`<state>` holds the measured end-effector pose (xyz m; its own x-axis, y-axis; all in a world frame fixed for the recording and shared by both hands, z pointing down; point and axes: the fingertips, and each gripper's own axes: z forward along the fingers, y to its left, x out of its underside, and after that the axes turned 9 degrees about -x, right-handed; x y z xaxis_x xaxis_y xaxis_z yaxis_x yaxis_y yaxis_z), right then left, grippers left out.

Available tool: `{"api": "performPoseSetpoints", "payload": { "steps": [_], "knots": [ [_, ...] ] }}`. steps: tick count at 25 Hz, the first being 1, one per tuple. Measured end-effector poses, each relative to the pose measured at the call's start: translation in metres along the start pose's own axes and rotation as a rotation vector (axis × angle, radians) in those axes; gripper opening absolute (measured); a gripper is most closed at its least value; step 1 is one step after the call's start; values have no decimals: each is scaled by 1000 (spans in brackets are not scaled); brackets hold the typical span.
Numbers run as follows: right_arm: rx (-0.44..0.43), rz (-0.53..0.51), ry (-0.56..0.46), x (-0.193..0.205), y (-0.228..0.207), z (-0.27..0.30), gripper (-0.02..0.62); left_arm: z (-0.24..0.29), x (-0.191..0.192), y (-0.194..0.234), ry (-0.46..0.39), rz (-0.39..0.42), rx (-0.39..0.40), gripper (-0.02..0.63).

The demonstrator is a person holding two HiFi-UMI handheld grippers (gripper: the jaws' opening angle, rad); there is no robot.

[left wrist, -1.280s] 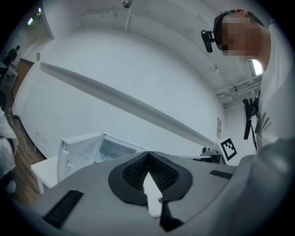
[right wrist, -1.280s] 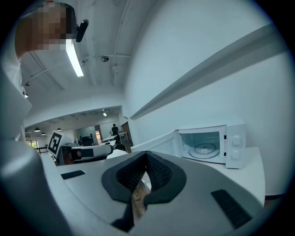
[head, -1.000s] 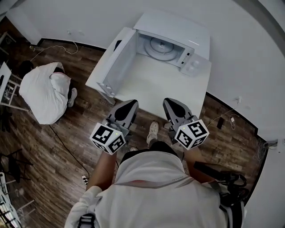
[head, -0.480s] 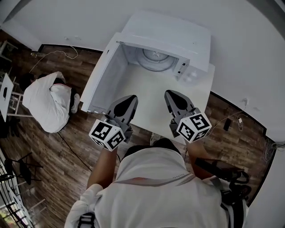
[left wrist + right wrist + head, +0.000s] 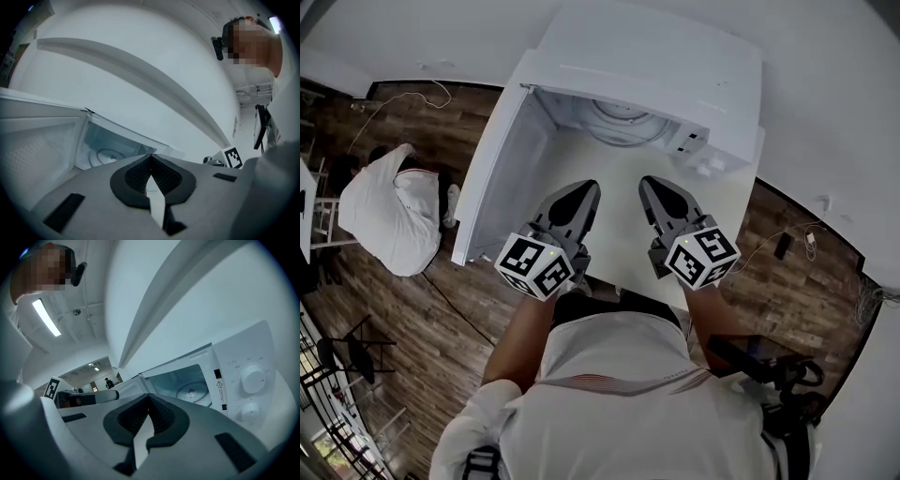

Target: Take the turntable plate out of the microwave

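Note:
The white microwave (image 5: 656, 66) stands on a white table with its door (image 5: 492, 178) swung open to the left. The round glass turntable plate (image 5: 619, 122) lies inside the cavity; it also shows in the left gripper view (image 5: 108, 156) and the right gripper view (image 5: 191, 391). My left gripper (image 5: 581, 192) and right gripper (image 5: 654, 187) hover side by side over the table, just short of the opening, both pointing at it. Each is shut with nothing between its fingers, as the left gripper (image 5: 150, 157) and right gripper (image 5: 147, 399) show close up.
The open door stands as a wall to the left of my left gripper. The control panel with two knobs (image 5: 253, 379) sits right of the opening. Bare table (image 5: 619, 244) lies under both grippers. A person in white (image 5: 389, 220) crouches on the wood floor at left.
Both grippers have moved forward over the table toward the microwave's opening, staying shut. The microwave now fills more of the head view.

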<state>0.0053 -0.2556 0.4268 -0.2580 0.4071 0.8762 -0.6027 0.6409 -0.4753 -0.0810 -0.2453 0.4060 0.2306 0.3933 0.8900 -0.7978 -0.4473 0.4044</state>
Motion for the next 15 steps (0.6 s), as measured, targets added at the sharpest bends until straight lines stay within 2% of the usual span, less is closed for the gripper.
{"api": "performPoseSetpoints", "payload": {
  "steps": [3,5,8,11,13,15],
  "knots": [
    [38,64,-14,11,-25,18,2,27,11,23,27,-35,-15,11],
    [49,127,-8,23,-35,28,2,38,21,37,49,-108,-24,11],
    [67,244,-14,40,-32,22,2,35,41,38,99,-236,-10,11],
    [79,380,-41,52,-16,3,2,16,55,24,121,-416,22,11],
    [85,471,-45,65,-20,4,3,19,66,30,138,-531,19,11],
    [90,571,-51,80,-35,14,11,33,81,46,162,-612,0,17]
  ]
}}
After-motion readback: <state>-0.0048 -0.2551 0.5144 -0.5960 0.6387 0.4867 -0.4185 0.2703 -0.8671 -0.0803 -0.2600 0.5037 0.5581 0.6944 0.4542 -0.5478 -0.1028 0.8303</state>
